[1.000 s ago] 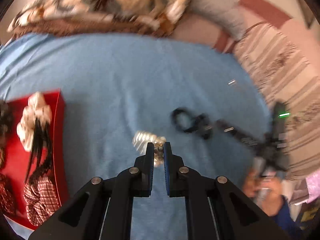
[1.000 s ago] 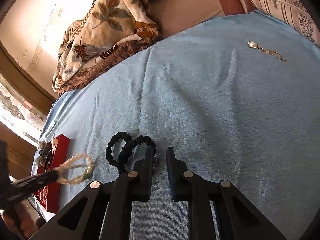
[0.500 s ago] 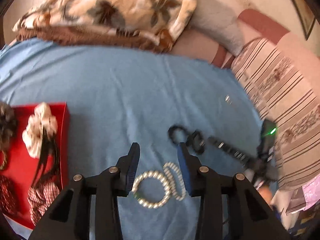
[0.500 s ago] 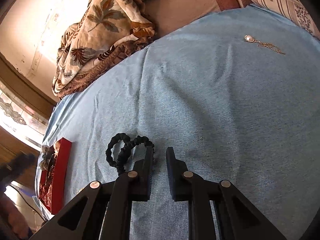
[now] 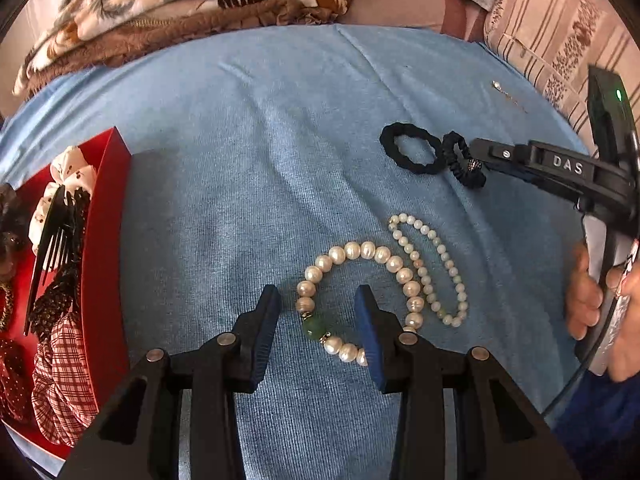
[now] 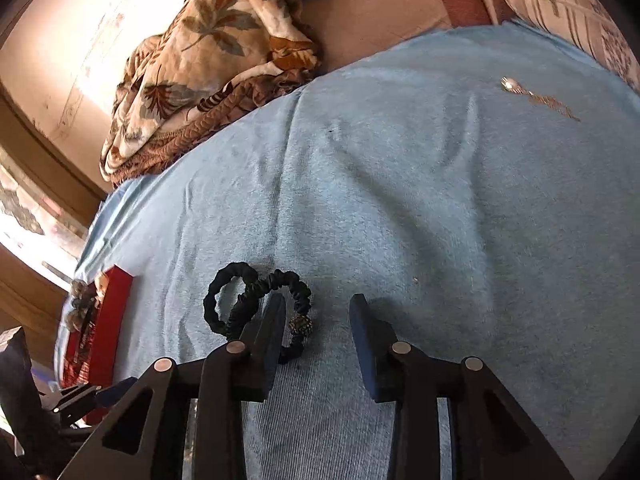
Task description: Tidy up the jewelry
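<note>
Two pearl bracelets lie on the blue cloth point(image 5: 248, 152): a large-bead bracelet with a green stone point(image 5: 360, 296) and a small-bead bracelet point(image 5: 430, 270) beside it. My left gripper point(image 5: 318, 314) is open, its jaws straddling the large bracelet's near side. Two black hair ties point(image 5: 420, 154) lie farther right. My right gripper point(image 6: 318, 316) is open, its left finger point(image 6: 268, 332) over the black ties point(image 6: 256, 300); it also shows in the left wrist view point(image 5: 520, 158). A red tray point(image 5: 106, 216) holds scrunchies and a black comb.
A thin gold chain with a pearl point(image 6: 536, 98) lies far right on the cloth. A floral blanket point(image 5: 180, 4) and striped pillows point(image 5: 560, 28) border the far edge. The red tray also shows in the right wrist view point(image 6: 108, 316).
My left gripper opened and let the pearl bracelets down onto the cloth. My right gripper opened wider beside the black hair ties.
</note>
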`<state>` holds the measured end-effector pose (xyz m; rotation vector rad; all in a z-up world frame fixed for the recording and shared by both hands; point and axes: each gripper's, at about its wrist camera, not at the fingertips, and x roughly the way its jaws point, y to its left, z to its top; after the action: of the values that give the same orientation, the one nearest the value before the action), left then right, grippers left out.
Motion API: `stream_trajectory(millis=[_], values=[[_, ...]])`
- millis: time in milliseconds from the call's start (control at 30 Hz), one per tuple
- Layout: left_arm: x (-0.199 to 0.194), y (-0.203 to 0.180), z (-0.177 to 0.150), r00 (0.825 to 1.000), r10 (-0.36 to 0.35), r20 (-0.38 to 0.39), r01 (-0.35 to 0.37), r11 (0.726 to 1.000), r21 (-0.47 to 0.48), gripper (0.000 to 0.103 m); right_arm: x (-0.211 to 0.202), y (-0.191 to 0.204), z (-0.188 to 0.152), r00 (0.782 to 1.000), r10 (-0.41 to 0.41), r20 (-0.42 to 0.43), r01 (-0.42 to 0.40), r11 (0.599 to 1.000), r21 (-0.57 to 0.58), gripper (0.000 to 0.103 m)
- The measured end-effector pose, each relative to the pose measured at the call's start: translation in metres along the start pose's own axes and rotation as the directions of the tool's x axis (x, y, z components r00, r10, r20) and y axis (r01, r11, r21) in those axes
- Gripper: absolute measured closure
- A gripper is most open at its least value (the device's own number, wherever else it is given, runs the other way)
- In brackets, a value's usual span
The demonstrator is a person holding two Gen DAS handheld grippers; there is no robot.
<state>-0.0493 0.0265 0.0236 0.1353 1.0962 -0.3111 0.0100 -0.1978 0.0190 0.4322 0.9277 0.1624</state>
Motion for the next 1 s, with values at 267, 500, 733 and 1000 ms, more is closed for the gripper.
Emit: stream_trajectory(millis=[267,500,733,1000], values=[[-0.001,-0.014,-0.002,0.999,0.037,0.029,-0.037,0.999,-0.006,0.093,0.012,0.035,-0.011,0.995,-0.102,-0.005,0.099,0.974,-0.205,0.088],[-0.026,-0.021,-0.008,0.998,0.005,0.065,-0.004,1.0,-0.01,0.094,-0.004,0.036,-0.015,0.996,-0.083,0.045,0.089,0.983,-0.163,0.088],[-0.072,-0.023,-0.006,0.988,-0.042,0.152,0.043,0.999,-0.008,0.094,-0.036,0.035,-0.026,0.993,-0.053,0.105,0.063,0.994,-0.092,0.088],[-0.115,-0.008,-0.012,0.974,-0.065,0.215,0.075,0.996,-0.037,0.094,-0.055,0.03,-0.055,0.993,-0.055,0.102,0.055,0.998,0.002,0.088]])
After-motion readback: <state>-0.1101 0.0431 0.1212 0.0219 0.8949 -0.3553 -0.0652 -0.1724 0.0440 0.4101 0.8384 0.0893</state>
